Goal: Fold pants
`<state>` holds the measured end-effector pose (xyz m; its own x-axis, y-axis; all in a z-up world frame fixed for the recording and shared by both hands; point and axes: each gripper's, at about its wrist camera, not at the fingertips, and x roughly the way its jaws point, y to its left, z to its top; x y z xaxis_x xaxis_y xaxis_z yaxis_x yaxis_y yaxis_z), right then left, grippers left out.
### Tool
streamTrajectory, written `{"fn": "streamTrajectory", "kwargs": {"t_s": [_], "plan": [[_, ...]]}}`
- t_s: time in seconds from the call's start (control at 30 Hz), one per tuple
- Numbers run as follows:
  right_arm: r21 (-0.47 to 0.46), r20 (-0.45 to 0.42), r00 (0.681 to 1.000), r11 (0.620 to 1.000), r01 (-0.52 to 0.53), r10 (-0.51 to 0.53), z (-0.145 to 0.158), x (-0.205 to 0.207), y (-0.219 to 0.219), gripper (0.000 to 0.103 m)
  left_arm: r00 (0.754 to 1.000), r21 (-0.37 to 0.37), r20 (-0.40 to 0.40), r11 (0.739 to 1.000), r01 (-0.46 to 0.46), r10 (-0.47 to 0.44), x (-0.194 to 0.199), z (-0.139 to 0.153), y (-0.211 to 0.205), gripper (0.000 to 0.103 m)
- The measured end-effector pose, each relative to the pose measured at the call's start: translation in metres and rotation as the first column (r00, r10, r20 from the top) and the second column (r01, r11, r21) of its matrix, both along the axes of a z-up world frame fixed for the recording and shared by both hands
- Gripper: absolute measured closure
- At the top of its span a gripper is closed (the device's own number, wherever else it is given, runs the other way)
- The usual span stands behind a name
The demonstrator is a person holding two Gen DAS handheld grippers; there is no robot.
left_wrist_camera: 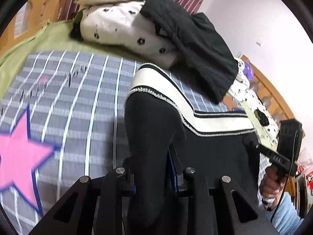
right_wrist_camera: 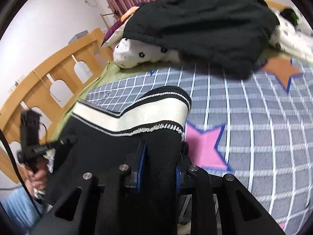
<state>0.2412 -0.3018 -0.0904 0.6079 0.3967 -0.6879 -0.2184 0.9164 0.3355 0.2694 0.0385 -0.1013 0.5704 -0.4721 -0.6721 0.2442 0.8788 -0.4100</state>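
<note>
Both grippers are clamped on the pants (left_wrist_camera: 205, 152): my left gripper (left_wrist_camera: 150, 168) has its fingers closed narrow on a bunch of black fabric at one end of the waistband (left_wrist_camera: 156, 84), and my right gripper (right_wrist_camera: 161, 162) pinches the other end the same way, just under the white band with the black-and-white trim. From the left wrist view I can see the right unit off at the far side biting the cloth edge, with the person's hand below it. The pants are lifted off the bed, stretched between the two grippers and hanging over the grey checked bedspread (left_wrist_camera: 78, 98) with its pink star (left_wrist_camera: 17, 152). Behind them a dark garment (right_wrist_camera: 205, 29) is draped on a white flower-print pillow (left_wrist_camera: 117, 27), near but not touching. I judge this as the lift-and-spread stage, no fold made yet. Next move calls for lowering the pants flat on the spread, keeping the waistband taut so the legs lie straight, clear of the pile behind. How the legs hang is hidden below both cameras.
</note>
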Motion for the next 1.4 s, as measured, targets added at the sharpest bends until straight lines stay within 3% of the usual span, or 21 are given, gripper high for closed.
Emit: {"fn": "streamTrajectory", "kwargs": {"t_s": [0.13,0.17,0.2,0.27,0.33,0.4,0.43,0.53,0.6,0.7,0.77,0.87,0.9,1.0,1.1,1.23,1.4], "plan": [[-0.016,-0.003,0.999,0.999,0.046,-0.046,-0.006,0.033,0.001,0.076,0.999,0.129,-0.025,0.991,-0.018,0.021,0.022,-0.017,-0.007,0.074],[-0.068,-0.019,0.998,0.996,0.057,-0.059,-0.017,0.039,0.005,0.069,0.998,0.164,-0.050,0.986,-0.022,0.031,0.025,-0.030,-0.007,0.070],[-0.137,-0.032,0.997,0.989,0.062,-0.067,-0.028,0.044,0.010,0.066,0.997,0.207,-0.069,0.978,-0.020,0.035,0.027,-0.041,-0.009,0.059],[-0.186,0.005,0.999,0.981,0.046,-0.046,-0.031,0.038,0.011,0.061,0.999,0.248,-0.033,0.968,-0.026,0.036,0.023,-0.043,-0.007,0.051],[-0.288,0.030,0.999,0.957,0.033,-0.026,-0.015,0.033,0.015,0.056,0.999,0.308,0.005,0.950,-0.045,0.046,0.023,-0.029,-0.009,0.052],[-0.331,0.109,0.993,0.939,0.089,-0.056,0.002,0.030,0.015,0.056,0.995,0.361,0.081,0.929,-0.078,0.052,0.023,-0.011,-0.013,0.053],[-0.304,0.137,0.988,0.946,0.116,-0.077,0.008,0.031,0.012,0.056,0.992,0.369,0.120,0.926,-0.081,0.039,0.025,-0.001,-0.018,0.052],[-0.235,0.091,0.994,0.968,0.088,-0.068,0.005,0.045,0.014,0.063,0.988,0.341,0.150,0.937,-0.078,0.027,0.043,0.011,-0.031,0.052],[-0.294,0.095,0.994,0.952,0.081,-0.055,-0.004,0.054,0.028,0.063,0.993,0.335,0.121,0.942,-0.027,-0.014,0.061,0.006,-0.043,0.052],[-0.419,0.089,0.995,0.904,0.078,-0.045,-0.029,0.066,0.039,0.064,0.998,0.411,0.063,0.912,-0.005,-0.023,0.079,-0.022,-0.061,0.052],[-0.356,0.080,0.994,0.929,0.100,-0.076,-0.033,0.068,0.029,0.064,0.996,0.442,0.083,0.897,-0.014,-0.026,0.076,-0.028,-0.064,0.052],[-0.329,0.063,0.995,0.939,0.097,-0.081,-0.030,0.064,0.022,0.064,0.999,0.400,0.035,0.917,-0.004,-0.011,0.070,-0.023,-0.054,0.052],[-0.328,0.064,0.995,0.940,0.099,-0.082,-0.027,0.062,0.021,0.064,1.000,0.394,0.025,0.919,0.004,-0.015,0.066,-0.022,-0.053,0.052],[-0.298,0.047,0.994,0.949,0.105,-0.095,-0.016,0.047,0.017,0.062,0.998,0.457,0.028,0.889,0.030,-0.048,0.033,-0.023,-0.048,0.052],[-0.302,0.029,0.996,0.950,0.085,-0.080,-0.009,0.018,0.017,0.062,0.994,0.406,-0.055,0.908,0.106,-0.092,-0.008,-0.030,-0.038,0.052],[-0.355,0.013,0.998,0.933,0.067,-0.067,-0.017,-0.022,0.024,0.062,0.992,0.461,-0.023,0.879,0.122,-0.126,-0.071,-0.032,-0.033,0.051],[-0.301,-0.017,0.992,0.947,0.111,-0.121,-0.018,-0.075,0.019,0.061,0.992,0.424,-0.020,0.897,0.124,-0.128,-0.131,-0.024,-0.006,0.049]]}}
